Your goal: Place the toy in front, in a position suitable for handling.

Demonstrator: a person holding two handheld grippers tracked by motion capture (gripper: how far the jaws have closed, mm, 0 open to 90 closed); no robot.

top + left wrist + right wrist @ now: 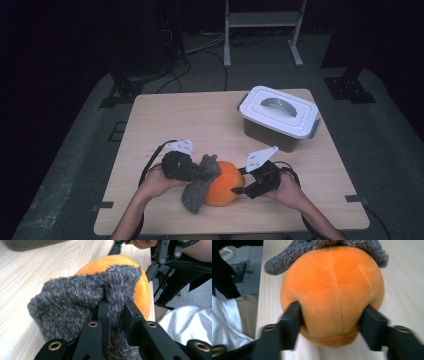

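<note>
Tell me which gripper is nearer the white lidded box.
Right. The right gripper sits just below the box, clamped on the orange plush ball. The left gripper is farther left, pinching the grey cloth.

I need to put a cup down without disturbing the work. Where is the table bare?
Bare: the table's far left, left of the lidded box, and the strip between box and plush ball. Crowded: near edge, around both grippers and grey cloth.
</note>
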